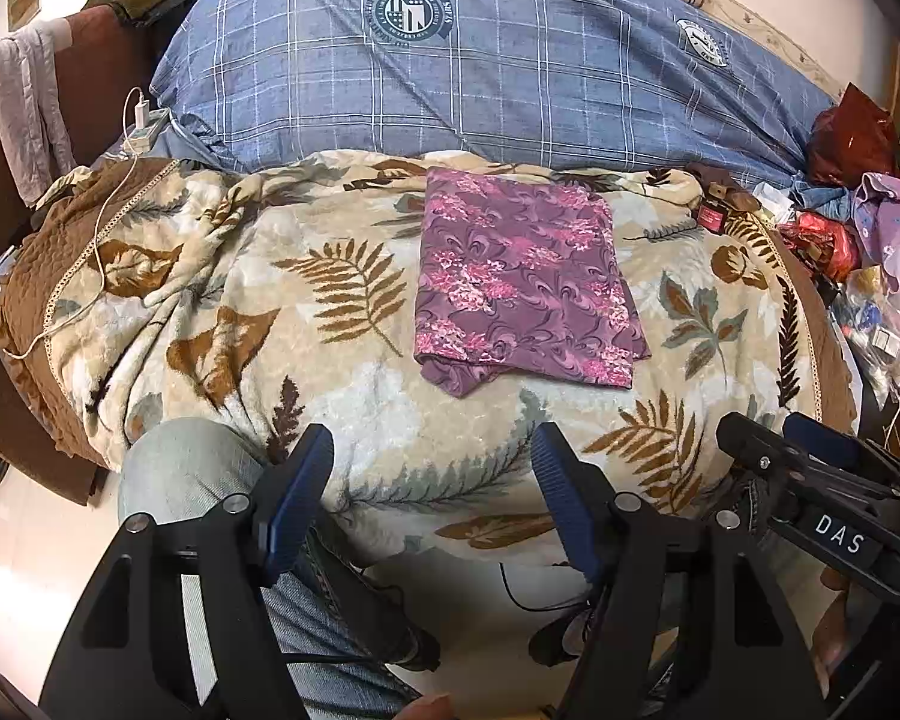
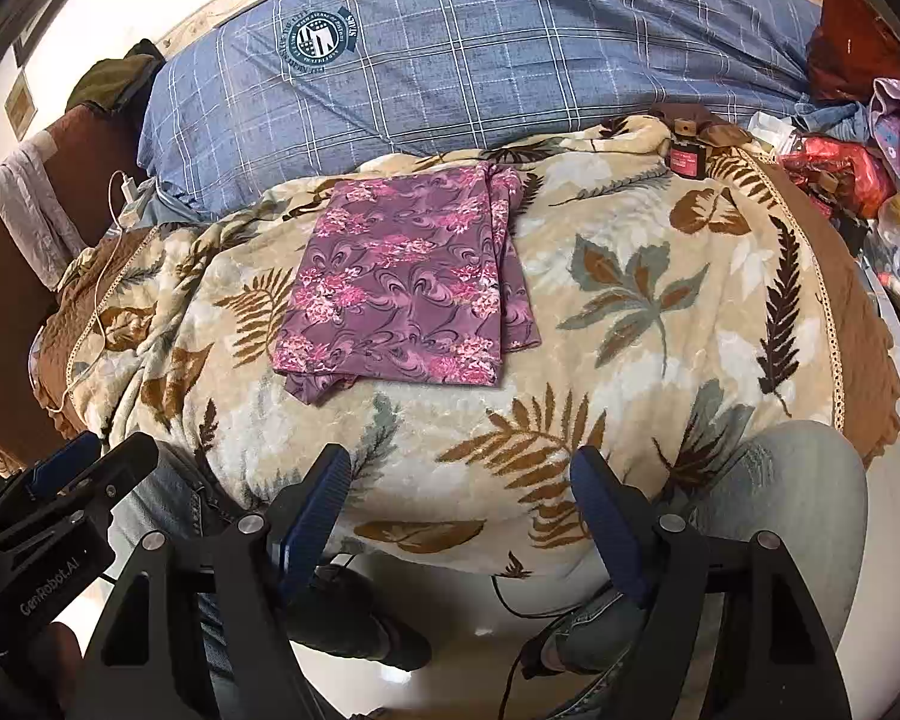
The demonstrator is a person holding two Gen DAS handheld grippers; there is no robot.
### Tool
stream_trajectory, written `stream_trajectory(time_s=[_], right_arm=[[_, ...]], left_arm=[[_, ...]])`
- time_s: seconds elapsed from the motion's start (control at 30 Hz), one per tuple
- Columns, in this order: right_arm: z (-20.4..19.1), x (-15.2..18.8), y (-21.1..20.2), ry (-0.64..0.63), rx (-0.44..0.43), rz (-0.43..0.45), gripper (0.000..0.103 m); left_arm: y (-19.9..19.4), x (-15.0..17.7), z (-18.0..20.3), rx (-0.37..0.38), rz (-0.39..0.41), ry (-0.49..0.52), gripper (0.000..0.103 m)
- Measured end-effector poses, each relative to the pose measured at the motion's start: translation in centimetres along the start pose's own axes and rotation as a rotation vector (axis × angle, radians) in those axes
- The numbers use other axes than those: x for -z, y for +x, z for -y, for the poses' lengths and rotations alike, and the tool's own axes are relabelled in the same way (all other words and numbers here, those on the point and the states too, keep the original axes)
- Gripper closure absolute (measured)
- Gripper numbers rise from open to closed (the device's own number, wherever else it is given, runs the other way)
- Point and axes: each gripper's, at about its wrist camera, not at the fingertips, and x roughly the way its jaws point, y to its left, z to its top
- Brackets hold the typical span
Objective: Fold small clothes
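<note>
Garment: purple floral cloth (image 1: 525,282) lay folded at 12 o'clock, long axis running away.
Jaws: left gripper (image 1: 435,492) and right gripper (image 2: 459,510) gaped wide, empty, about equally distant.

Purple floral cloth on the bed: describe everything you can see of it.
The purple cloth is thin fabric with pink flower sprays, folded into a flat, roughly rectangular stack. Lower layers poke out at its near-left corner and right edge. It lies on the leaf-print blanket, touched by neither gripper.

Looking forward and down from just off the near edge of the leaf-patterned beige blanket (image 1: 222,276) (image 2: 660,324); both sharing the folded purple floral cloth (image 1: 522,276) (image 2: 402,276), left view shifted leftward.
</note>
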Motion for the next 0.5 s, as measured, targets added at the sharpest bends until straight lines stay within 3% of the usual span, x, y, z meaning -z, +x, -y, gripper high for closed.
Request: stream_trajectory(time_s=[0.5], right_arm=[[-0.6, -1.9, -0.6, -0.037, -0.001, 0.063, 0.026]], left_arm=[[0.9, -0.6, 0.4, 0.005, 0.007, 0.004, 0.035]])
